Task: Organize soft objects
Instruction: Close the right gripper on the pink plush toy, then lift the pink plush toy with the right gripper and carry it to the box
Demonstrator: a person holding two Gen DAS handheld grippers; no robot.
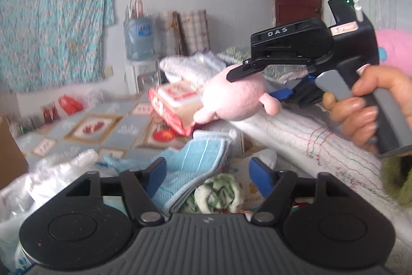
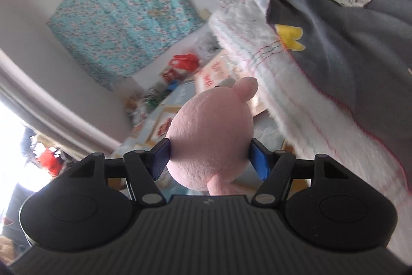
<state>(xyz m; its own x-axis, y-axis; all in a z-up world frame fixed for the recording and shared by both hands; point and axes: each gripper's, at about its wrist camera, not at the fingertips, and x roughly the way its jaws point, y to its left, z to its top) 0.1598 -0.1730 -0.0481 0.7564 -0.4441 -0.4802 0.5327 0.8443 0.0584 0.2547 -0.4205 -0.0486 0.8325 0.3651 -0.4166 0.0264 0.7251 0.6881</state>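
Note:
In the right wrist view a pink plush toy (image 2: 208, 143) sits between the two blue pads of my right gripper (image 2: 209, 159), which is shut on its round body. The left wrist view shows the same gripper (image 1: 252, 86) from the side, held by a hand (image 1: 365, 107), carrying the plush toy (image 1: 231, 99) above the floor. My left gripper (image 1: 208, 177) is open at the bottom of that view. A folded light-blue towel (image 1: 190, 164) lies between its fingers against the left pad, clear of the right pad. A green-and-white cloth (image 1: 219, 193) is bunched just below the towel.
A red-and-white box (image 1: 175, 107) lies behind the plush toy on the patterned floor mat (image 1: 90, 128). A white blanket (image 1: 296, 130) hangs over the bed edge on the right. Plastic bags (image 1: 51, 172) pile at the left. A water bottle (image 1: 139, 38) stands by the far wall.

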